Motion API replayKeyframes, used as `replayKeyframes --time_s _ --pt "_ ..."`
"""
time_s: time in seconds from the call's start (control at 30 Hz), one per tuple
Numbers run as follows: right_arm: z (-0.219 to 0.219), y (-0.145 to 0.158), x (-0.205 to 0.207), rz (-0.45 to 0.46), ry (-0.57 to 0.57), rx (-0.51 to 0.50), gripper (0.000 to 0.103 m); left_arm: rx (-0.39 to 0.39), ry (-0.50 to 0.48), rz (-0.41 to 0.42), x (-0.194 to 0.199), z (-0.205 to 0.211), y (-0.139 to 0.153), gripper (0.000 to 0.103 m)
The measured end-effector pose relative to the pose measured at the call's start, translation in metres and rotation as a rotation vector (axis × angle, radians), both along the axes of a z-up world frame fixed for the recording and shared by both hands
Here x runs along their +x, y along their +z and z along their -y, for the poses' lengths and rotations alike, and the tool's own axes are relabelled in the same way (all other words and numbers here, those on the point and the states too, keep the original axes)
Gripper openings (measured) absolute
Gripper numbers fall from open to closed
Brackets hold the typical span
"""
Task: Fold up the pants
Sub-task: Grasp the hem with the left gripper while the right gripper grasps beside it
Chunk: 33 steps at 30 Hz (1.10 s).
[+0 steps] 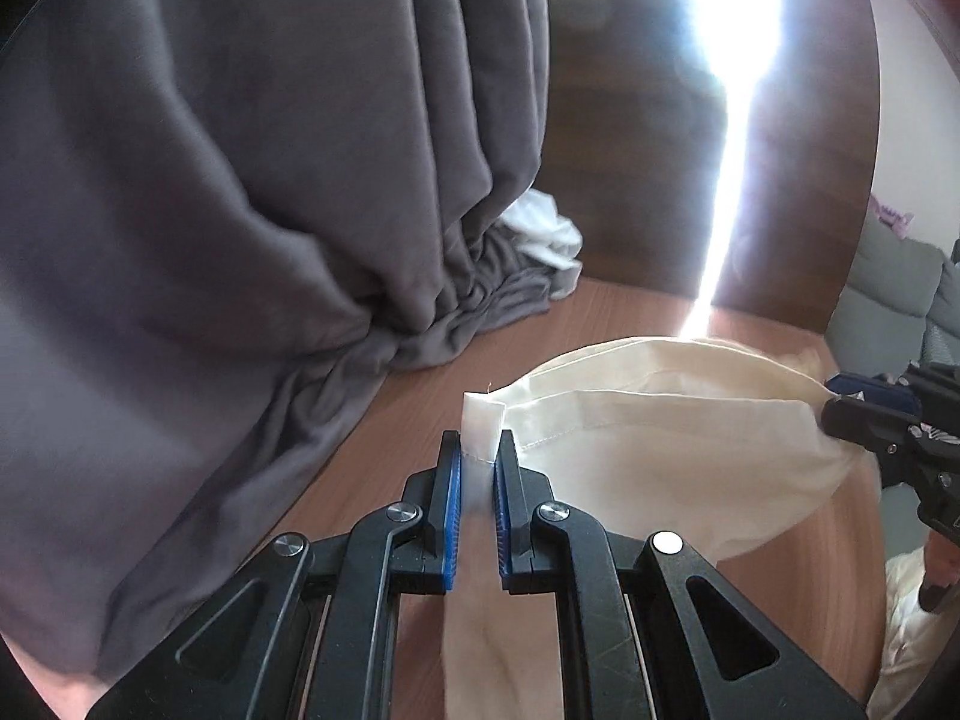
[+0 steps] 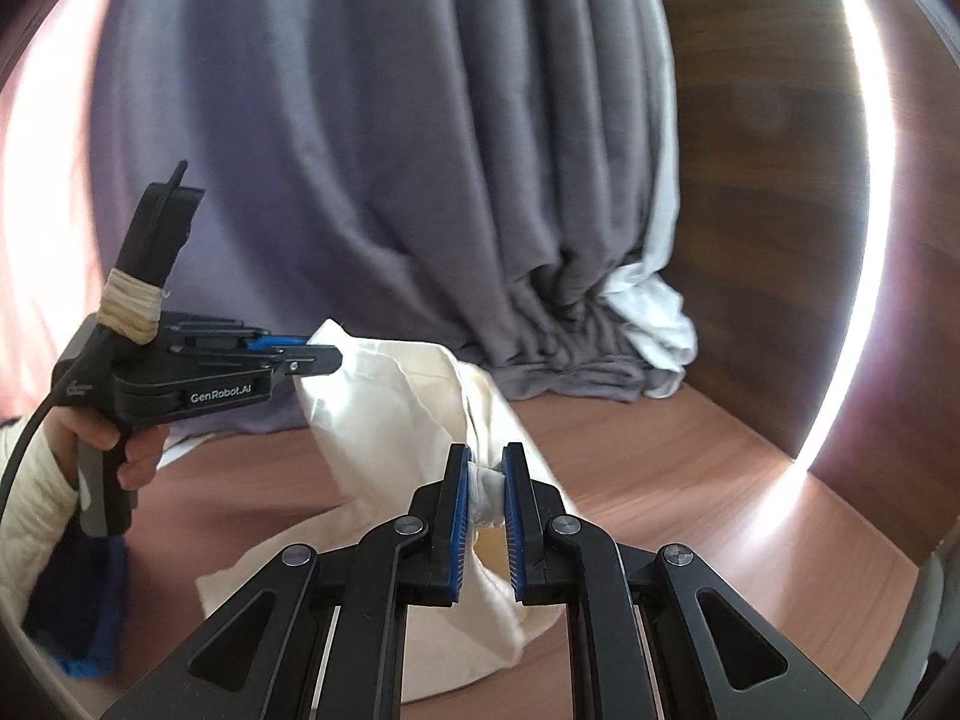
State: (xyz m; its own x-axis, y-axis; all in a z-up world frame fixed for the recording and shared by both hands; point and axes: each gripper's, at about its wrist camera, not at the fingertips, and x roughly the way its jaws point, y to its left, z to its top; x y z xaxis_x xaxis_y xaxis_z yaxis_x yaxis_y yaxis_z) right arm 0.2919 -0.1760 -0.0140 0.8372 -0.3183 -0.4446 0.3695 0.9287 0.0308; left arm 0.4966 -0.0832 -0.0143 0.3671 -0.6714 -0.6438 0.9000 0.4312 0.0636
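Grey curtain (image 1: 252, 180) bunched on wooden table (image 1: 408, 420).

A: The left gripper (image 1: 478, 450) is black plastic, with 2 slim fingers lined in ribbed blue pads (image 1: 452, 516); round silver screws (image 1: 403, 512) cap the linkage pivots; the side plates have triangular cut-outs.

B: The right gripper (image 2: 486, 468) has the same build; from its camera the other tool shows a pistol handle, white "GenRobot.AI" lettering (image 2: 229, 396), a black cable (image 2: 27, 441), and cream cord (image 2: 129, 309) wound round an upright black stalk.

A: The sleeve (image 2: 27, 516) is cream and ribbed.
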Motion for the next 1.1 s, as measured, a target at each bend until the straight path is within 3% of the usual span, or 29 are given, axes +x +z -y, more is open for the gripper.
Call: replayKeyframes --time_s 0.3,0.63,0.8,0.93,1.1 --pt "-0.046 -0.024 0.007 -0.081 0.163 0.018 0.012 0.076 0.07 -0.022 -0.009 -0.045 -0.024 0.011" --pt "-0.084 -0.06 0.016 -0.209 0.326 0.05 0.012 0.247 0.089 -0.07 -0.024 -0.068 -0.063 0.012" --pt "-0.088 -0.073 0.011 -0.275 0.378 0.066 0.012 0.323 0.082 -0.056 -0.036 -0.067 -0.07 0.013" --pt "-0.088 -0.083 0.007 -0.333 0.429 0.081 0.012 0.391 0.08 -0.036 -0.041 -0.065 -0.076 0.017" --pt "-0.092 -0.095 0.002 -0.406 0.509 0.11 0.013 0.444 0.1 0.0 -0.049 -0.071 -0.076 0.033"
